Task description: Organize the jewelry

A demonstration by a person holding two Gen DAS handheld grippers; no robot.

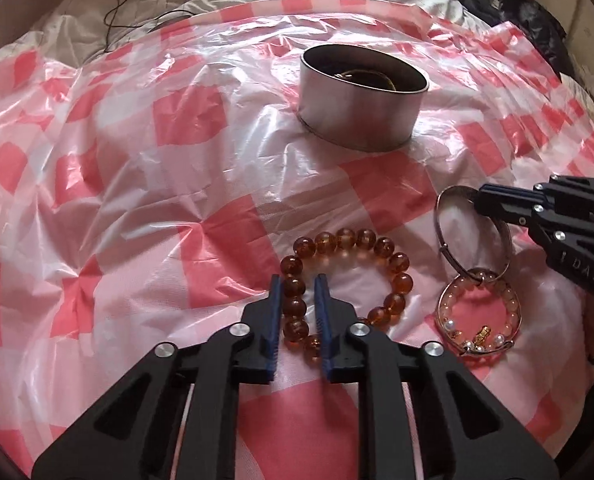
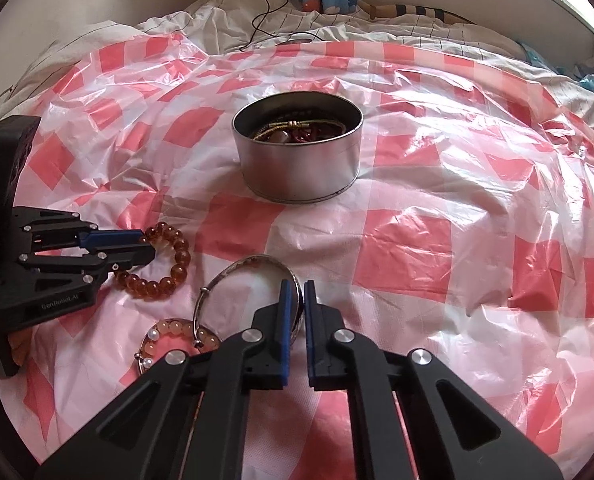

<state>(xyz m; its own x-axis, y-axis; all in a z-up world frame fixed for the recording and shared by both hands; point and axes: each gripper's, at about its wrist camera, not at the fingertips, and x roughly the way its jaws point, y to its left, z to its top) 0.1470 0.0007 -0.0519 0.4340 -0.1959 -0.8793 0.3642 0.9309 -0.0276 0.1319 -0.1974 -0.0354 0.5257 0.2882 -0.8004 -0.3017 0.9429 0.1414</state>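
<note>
An amber bead bracelet (image 1: 381, 246) (image 2: 179, 258) lies on the checked sheet. My left gripper (image 1: 298, 278) (image 2: 147, 242) is shut on its left side, with beads pinched between the blue pads. To its right, a silver bangle (image 1: 504, 236) (image 2: 257, 258) is tilted up off the sheet, and my right gripper (image 2: 297, 284) (image 1: 477, 200) is shut on its band. A pink bead and pearl bracelet (image 1: 511, 304) (image 2: 169, 326) rests under the bangle's near end. Further back stands a round metal tin (image 1: 357, 112) (image 2: 297, 168), which holds several pieces of jewelry (image 2: 297, 130).
A crinkled pink and white checked plastic sheet (image 2: 437, 240) covers a bed. Rumpled white bedding (image 2: 225, 20) with a black cable (image 2: 265, 8) lies behind it. Dark clothing (image 1: 525, 12) is piled at the far right in the left wrist view.
</note>
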